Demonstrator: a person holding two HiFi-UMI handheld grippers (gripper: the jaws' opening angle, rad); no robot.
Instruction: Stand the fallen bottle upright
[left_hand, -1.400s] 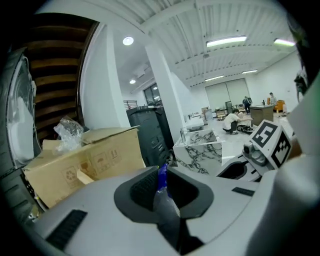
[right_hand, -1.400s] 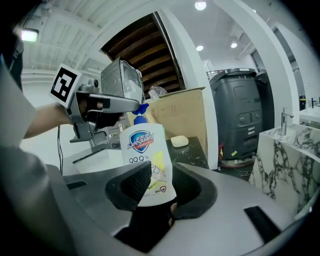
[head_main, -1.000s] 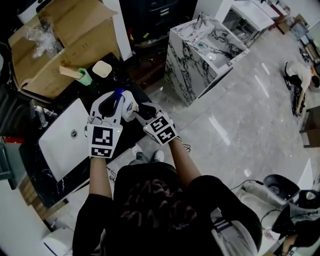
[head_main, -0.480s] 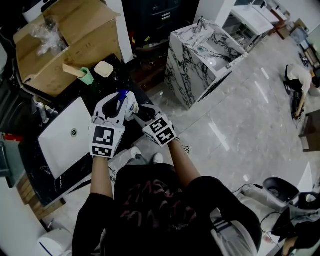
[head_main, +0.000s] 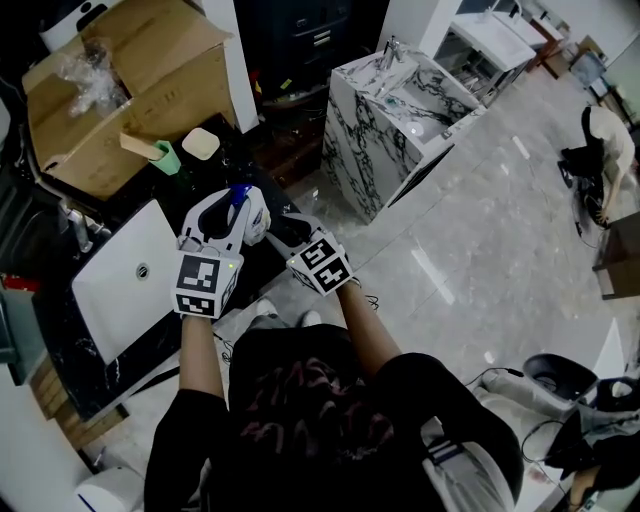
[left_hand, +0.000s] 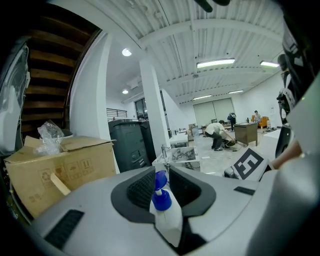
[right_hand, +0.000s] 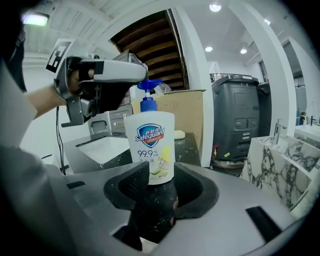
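Bottle stands upright on the dark counter, btwn the two claws, so the job looks done bar backing off. L claw: released. Its jaws have just been opening; the blue pump head and collar sit btwn the pads w/ the white shoulder right below them, but nothing seems to clamp it. R claw: also released. Its jaws have just been opening and stand at their widest; the bottle's lower body is right at its tips, label facing it, a pad either side of the base w/o pressing. Seen from R claw, L claw sits up and to the left, over the pump. Handling, as I judge it: thin plastic body, prob. gives a bit under squeeze. Glossy label = slippery. Fill level can't be seen, so weight unknown, likely light to medium. Tall w/ a small foot and the pump on top, so it tips easily if nudged. Pump head is a poor hold (may sink or swivel). Better grip is mid-body, just below the shoulder, across the flat faces, firm but not crushing. Draw both claws straight off, no sideways brush.
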